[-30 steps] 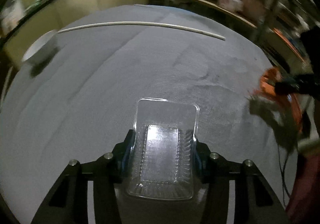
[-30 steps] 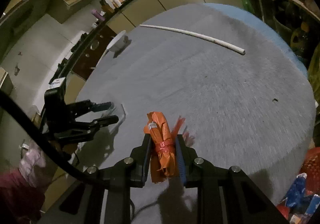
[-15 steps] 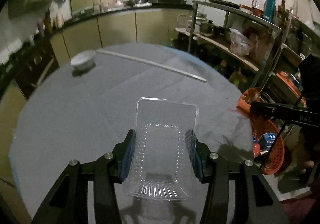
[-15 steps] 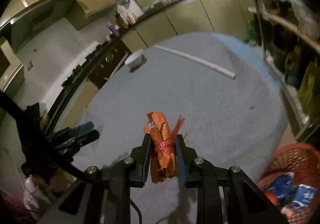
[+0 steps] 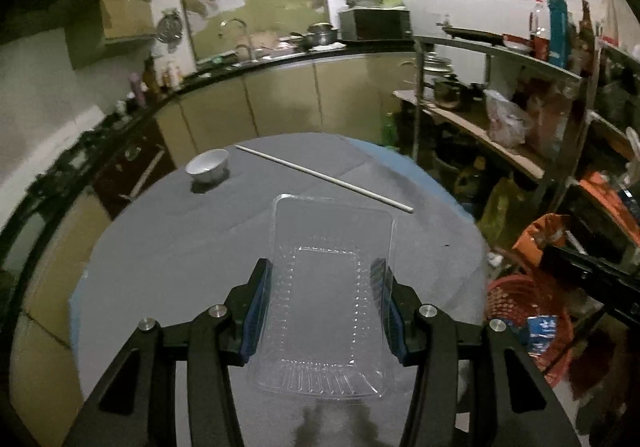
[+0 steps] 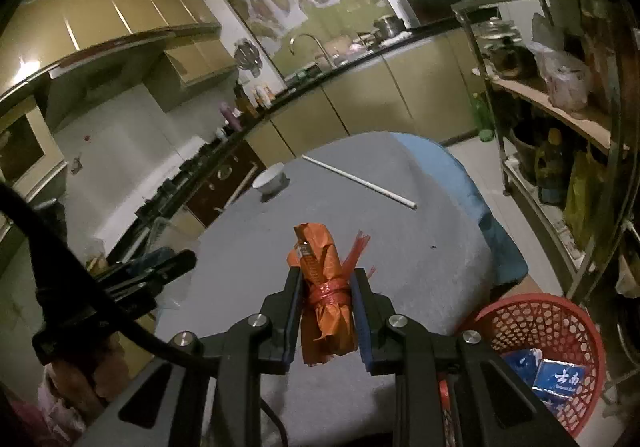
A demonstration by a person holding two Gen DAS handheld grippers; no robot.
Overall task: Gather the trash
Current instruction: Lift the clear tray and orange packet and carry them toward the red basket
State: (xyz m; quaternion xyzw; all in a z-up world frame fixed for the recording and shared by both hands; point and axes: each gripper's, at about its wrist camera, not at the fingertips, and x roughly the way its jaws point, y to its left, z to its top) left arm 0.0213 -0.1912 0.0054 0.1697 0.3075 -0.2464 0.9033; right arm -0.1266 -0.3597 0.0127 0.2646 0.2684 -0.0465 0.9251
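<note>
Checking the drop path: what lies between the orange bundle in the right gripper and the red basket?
Only bare grey tablecloth; orange bundle, right gripper, red basket, right wrist view.

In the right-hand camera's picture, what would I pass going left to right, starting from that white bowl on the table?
white bowl → orange wrapped bundle in the right gripper → near end of the white tube → red basket
</note>
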